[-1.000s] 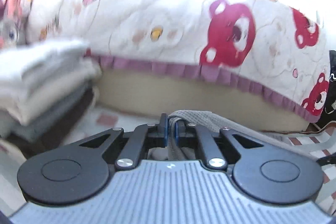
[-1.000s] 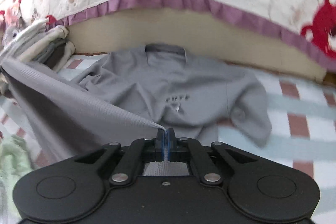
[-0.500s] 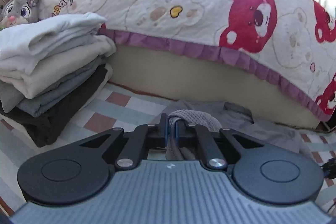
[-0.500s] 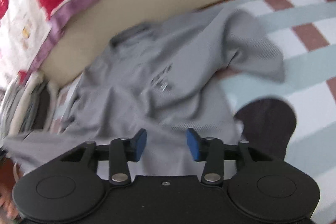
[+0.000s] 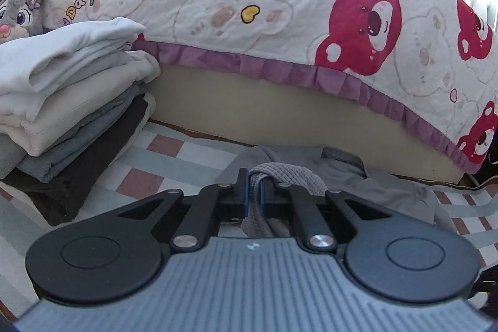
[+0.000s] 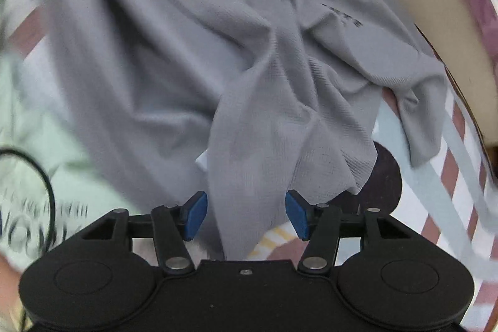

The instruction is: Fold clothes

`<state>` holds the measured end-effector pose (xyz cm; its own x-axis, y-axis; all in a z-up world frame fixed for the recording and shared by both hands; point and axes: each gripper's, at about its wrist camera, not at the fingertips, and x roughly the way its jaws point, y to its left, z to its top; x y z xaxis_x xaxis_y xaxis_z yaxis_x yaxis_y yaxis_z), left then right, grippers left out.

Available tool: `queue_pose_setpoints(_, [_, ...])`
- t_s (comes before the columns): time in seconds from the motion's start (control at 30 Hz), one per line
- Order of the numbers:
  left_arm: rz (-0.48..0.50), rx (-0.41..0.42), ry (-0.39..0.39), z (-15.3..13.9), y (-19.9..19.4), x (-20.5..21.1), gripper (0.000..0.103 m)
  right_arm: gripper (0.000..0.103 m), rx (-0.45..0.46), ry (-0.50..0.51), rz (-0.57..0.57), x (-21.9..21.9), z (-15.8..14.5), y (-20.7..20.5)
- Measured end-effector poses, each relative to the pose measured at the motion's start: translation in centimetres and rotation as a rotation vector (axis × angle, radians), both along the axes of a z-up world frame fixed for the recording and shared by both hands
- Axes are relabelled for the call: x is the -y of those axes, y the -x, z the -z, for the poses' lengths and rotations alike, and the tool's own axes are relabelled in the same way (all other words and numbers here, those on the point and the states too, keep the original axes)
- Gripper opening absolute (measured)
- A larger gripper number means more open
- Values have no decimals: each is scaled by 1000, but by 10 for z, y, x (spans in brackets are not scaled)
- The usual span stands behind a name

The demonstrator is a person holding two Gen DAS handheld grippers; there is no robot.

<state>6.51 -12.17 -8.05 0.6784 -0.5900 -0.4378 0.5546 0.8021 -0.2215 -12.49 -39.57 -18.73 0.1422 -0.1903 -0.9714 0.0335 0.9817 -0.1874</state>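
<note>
Grey shirt (image 6: 280, 58) hangs between right gripper's (image 6: 246, 215) parted fingers (untouched).

At the left of the left wrist view, a stack of folded clothes (image 5: 71, 101) blocks that side. The quilted bedspread (image 5: 280, 5) and bed base (image 5: 280, 114) wall off the far side. Bare checkered floor mat (image 5: 174, 157) between stack and grey shirt (image 5: 389, 185) leaves a passage. In the right wrist view, a pale green garment (image 6: 40, 145) crowds the lower left.
</note>
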Motion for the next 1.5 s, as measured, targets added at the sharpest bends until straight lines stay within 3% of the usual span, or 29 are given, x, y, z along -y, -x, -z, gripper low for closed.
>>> queue_pose_setpoints(0.07, [-8, 4, -3, 1, 2, 0, 6, 62, -14, -56, 23, 5, 7, -5])
queue_pose_setpoints(0.13, [-15, -6, 5, 2, 2, -2, 6, 57, -50, -56, 58, 11, 18, -8])
queue_pose_setpoints(0.17, [-17, -9, 9, 2, 3, -3, 6, 38, -60, -47, 80, 14, 22, -9])
queue_pose_setpoints(0.2, [-18, -10, 12, 1, 4, -5, 6, 10, -49, -53, 110, 20, 21, -8])
queue_pose_setpoints(0.23, [-18, -7, 14, 0, 4, -6, 6, 6, -15, -67, 146, 27, 15, -6])
queue_pose_setpoints(0.33, [-5, 21, 0, -5, 7, -7, 6, 6, 155, -66, 238, 48, -16, 7])
queue_pose_setpoints(0.43, [23, 85, -57, -15, 11, -2, 6, 6, 354, -1, 278, 66, -65, 33])
queue_pose_setpoints(0.53, [52, 113, -76, -23, 17, -2, 6, 6, 518, 3, 365, 84, -113, 70])
queue_pose_setpoints(0.67, [72, 125, -96, -33, 27, -9, 6, 5, 722, -48, 491, 102, -170, 126])
queue_pose_setpoints(0.8, [93, 89, -73, -44, 36, -34, 4, 5, 875, -144, 532, 105, -214, 175])
queue_pose_setpoints(0.93, [130, -37, -66, -54, 37, -65, 4, 5, 914, -182, 487, 85, -241, 209])
queue_pose_setpoints(1.03, [157, -71, -107, -59, 47, -87, 3, 5, 890, -169, 452, 67, -249, 235])
queue_pose_setpoints(1.1, [169, -48, -164, -58, 63, -95, 3, 5, 825, -162, 454, 62, -236, 245])
queue_pose_setpoints(1.2, [189, -153, -239, -32, 73, -94, 3, 5, 709, -134, 482, 60, -202, 247])
queue_pose_setpoints(1.27, [198, -111, -241, -40, 75, -91, 3, 5, 676, -141, 509, 65, -179, 237])
queue_pose_setpoints(1.33, [206, -61, -240, -50, 77, -88, 3, 5, 710, -156, 499, 70, -178, 225])
queue_pose_setpoints(1.5, [223, 60, -218, -84, 81, -86, 3, 5, 881, 23, 367, 54, -249, 221])
